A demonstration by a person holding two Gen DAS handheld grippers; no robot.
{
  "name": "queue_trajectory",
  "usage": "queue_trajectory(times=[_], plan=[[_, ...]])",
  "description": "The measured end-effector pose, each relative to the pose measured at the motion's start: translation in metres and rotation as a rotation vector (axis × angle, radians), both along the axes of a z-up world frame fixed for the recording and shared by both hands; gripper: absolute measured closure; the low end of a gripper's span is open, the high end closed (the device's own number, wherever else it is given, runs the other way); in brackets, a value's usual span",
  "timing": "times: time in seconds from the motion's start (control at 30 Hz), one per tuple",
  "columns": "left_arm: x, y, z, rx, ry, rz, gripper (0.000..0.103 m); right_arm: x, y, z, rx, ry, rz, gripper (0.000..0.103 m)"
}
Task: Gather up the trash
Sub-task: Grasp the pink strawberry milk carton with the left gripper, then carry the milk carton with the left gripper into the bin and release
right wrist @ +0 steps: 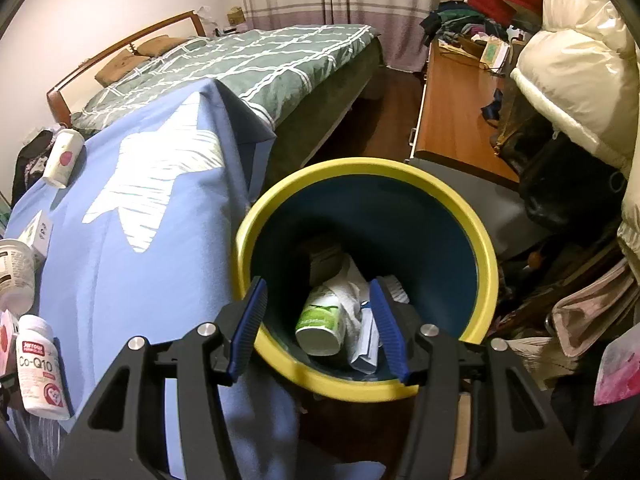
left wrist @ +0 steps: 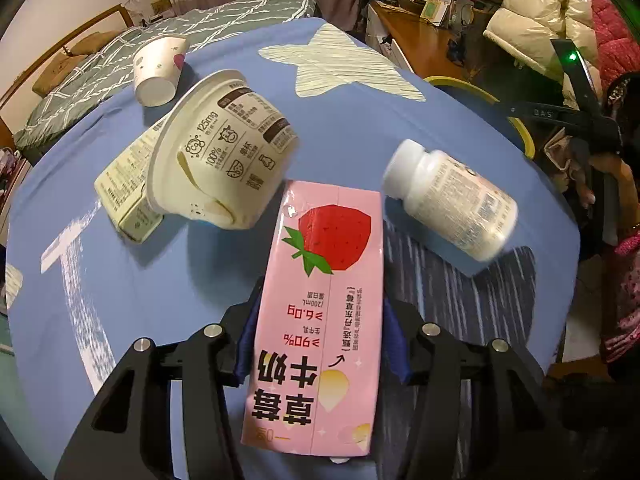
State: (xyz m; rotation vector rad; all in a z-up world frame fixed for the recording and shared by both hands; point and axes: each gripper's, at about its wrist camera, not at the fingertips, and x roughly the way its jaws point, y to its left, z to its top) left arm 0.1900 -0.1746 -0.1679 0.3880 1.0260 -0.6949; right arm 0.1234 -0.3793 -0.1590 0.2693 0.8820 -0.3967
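Gripping, left wrist view: the left claw [left wrist: 316, 344] is clamped on the pink milk carton [left wrist: 320, 312], its blue pads pressing both long sides near the middle.
Carton axis: long axis runs straight away from the claw; the strawberry end points toward the yoghurt tub [left wrist: 220, 152], the printed end back at the camera.
Carton place: low over the blue table [left wrist: 160, 288], between the tub and the white pill bottle [left wrist: 452, 200].
Risk: the thin walls may buckle and the carton slide out, I judge; its far end could also knock the tub or bottle while rising.
Waiting, right wrist view: the right claw [right wrist: 318, 328] stands half open and empty above the yellow-rimmed bin [right wrist: 360, 172].
Bin: beside the table edge, holding a green-labelled bottle [right wrist: 322, 320] and paper.
Risk: a short swing could drop the carton onto the rim or floor.
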Motion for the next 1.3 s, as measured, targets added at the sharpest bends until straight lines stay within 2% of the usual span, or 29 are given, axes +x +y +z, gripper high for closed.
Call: queue_trajectory(times=[0.2,0.33,0.47,0.57,0.7,0.9,1.0,1.23,1.27,1.3], plan=[[-0.025,0.005,0.023,-0.033,-0.045,-0.004,0.051,-0.008,0.002,0.001,0.006,-0.009,0.006,0.052],[-0.037,0.0,0.055,-0.078,-0.093,-0.018,0.051,-0.021,-0.002,0.005,0.016,-0.033,-0.005,0.052],[-0.035,-0.024,0.08,-0.132,-0.111,-0.055,0.051,-0.037,-0.005,0.008,0.028,-0.062,-0.018,0.052],[-0.026,-0.061,0.09,-0.155,-0.117,-0.086,0.051,-0.052,-0.007,0.012,0.036,-0.089,-0.028,0.052],[-0.016,-0.116,0.088,-0.166,-0.091,-0.138,0.051,-0.074,-0.011,0.019,0.016,-0.115,-0.048,0.052],[-0.007,-0.214,0.075,-0.137,-0.05,-0.233,0.051,-0.111,-0.027,0.03,-0.02,-0.147,-0.107,0.052],[-0.004,-0.266,0.063,-0.105,-0.053,-0.271,0.051,-0.122,-0.035,0.029,-0.021,-0.146,-0.129,0.052],[0.006,-0.345,0.037,-0.093,-0.03,-0.298,0.051,-0.133,-0.056,0.015,0.013,-0.125,-0.167,0.052],[0.007,-0.351,0.034,-0.091,-0.029,-0.293,0.05,-0.134,-0.057,0.014,0.017,-0.124,-0.17,0.052],[0.01,-0.361,0.031,-0.087,-0.039,-0.279,0.037,-0.134,-0.058,0.012,0.022,-0.122,-0.172,0.052]])
